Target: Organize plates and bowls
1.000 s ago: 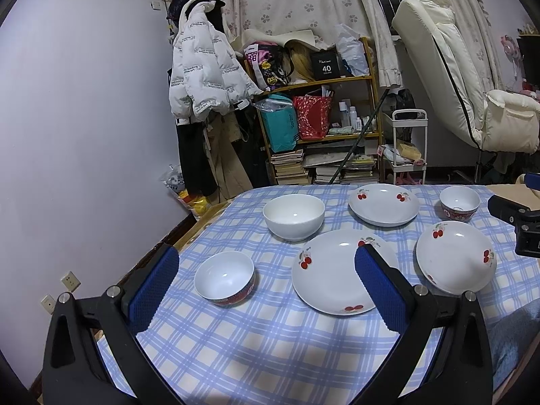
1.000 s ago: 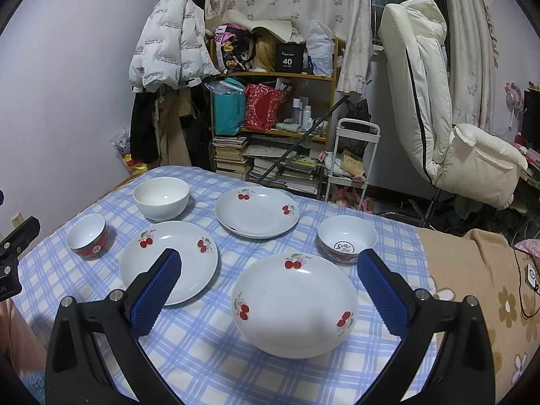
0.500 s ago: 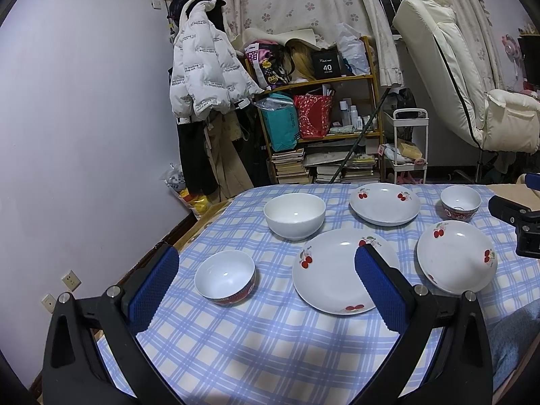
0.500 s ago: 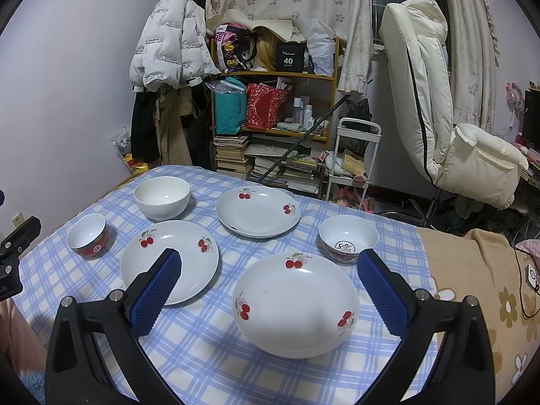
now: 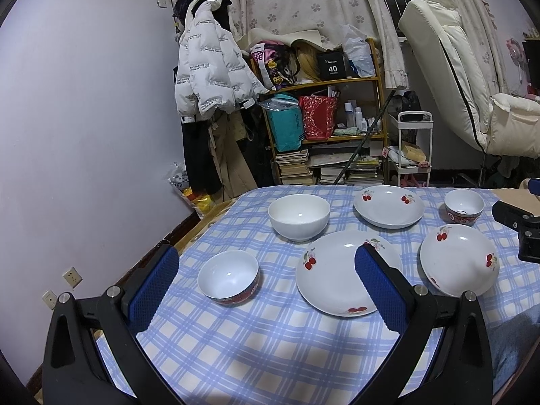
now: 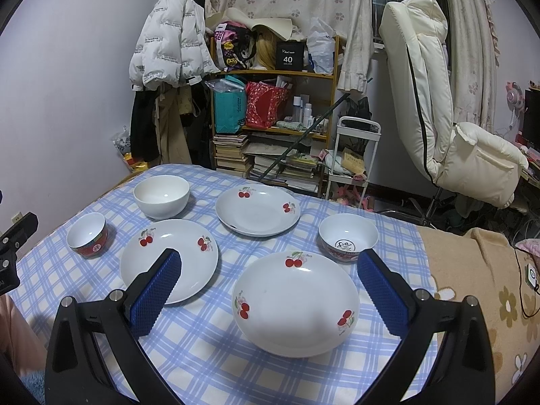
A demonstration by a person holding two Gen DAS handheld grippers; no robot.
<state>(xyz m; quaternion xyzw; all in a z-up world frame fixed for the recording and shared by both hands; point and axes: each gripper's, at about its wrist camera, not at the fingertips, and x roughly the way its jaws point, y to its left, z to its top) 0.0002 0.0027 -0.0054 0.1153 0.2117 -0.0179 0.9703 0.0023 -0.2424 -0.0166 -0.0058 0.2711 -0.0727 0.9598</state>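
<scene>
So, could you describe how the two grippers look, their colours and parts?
Both look alike. The left gripper and the right gripper each have two black, angular plastic fingers with triangular cut-outs and silver screws. Each finger ends in a blue pad with a fine dotted texture. No cables or sleeves are visible.
</scene>
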